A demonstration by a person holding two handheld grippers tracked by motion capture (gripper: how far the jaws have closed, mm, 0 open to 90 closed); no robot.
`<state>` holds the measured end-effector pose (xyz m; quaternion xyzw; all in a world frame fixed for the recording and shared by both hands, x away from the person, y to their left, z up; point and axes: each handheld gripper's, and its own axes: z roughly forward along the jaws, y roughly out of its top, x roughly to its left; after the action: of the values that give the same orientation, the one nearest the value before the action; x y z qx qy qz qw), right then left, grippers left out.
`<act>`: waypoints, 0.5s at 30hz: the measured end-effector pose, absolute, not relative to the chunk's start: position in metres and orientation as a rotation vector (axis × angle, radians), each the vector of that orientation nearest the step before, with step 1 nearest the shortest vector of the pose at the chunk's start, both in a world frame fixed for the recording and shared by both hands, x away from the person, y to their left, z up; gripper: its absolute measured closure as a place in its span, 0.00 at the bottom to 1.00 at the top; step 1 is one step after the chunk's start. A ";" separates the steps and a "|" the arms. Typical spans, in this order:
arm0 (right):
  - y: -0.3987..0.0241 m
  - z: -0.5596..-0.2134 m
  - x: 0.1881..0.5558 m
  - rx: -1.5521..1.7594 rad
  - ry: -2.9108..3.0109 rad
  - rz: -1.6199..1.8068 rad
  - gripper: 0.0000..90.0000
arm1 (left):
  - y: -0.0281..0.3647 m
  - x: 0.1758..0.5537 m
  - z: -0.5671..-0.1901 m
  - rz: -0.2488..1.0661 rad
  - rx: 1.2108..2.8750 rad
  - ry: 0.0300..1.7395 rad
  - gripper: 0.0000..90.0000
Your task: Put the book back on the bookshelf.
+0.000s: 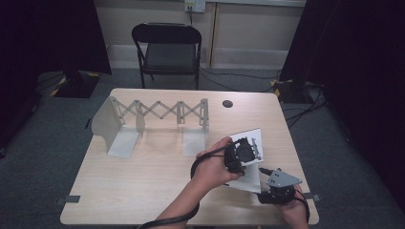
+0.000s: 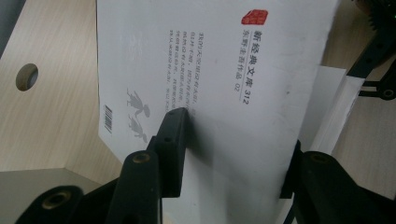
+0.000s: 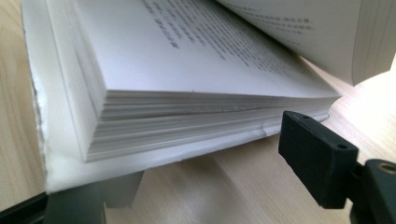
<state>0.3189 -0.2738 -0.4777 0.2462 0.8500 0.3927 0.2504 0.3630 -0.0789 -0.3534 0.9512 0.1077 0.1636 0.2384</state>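
We see one book (image 1: 251, 157), two tongs, one folding rack (image 1: 143, 119) and one chair (image 1: 168, 47). The book is a white paperback lying open on the table (image 1: 143, 181), between the two tongs.

Our left tong (image 1: 244, 151) is clenched on the raised back cover and the pages under it; in the left gripper view one jaw presses the printed face and the other sits at the far edge. Beside that jaw we read a barcode (image 2: 108, 119), a small grey drawing of two figures, a red seal (image 2: 254, 17) and a vertical line of Chinese characters ending in "312", then "02". The smaller columns are too fine to read.

Our right tong (image 1: 277, 188) is just below the book's near corner, released: its jaws stand apart, one under the lower cover and one clear beside the page block (image 3: 187, 116). The open pages above it carry Chinese print, blurred.
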 end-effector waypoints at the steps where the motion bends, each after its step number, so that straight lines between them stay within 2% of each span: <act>1: -0.274 -0.477 0.319 0.664 2.306 1.071 0.28 | -0.079 0.363 -0.353 0.448 2.607 0.298 0.64; 10: -0.267 -0.460 0.308 0.498 2.256 1.080 0.29 | -0.076 0.355 -0.343 0.451 2.626 0.282 0.66; 15: -0.263 -0.454 0.304 0.391 2.257 1.069 0.33 | -0.076 0.355 -0.340 0.447 2.643 0.273 0.67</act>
<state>0.3040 -0.2627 -0.4539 0.1475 0.8513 0.4031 0.3019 0.3547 -0.0762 -0.3396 0.9565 0.0988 0.1619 0.2217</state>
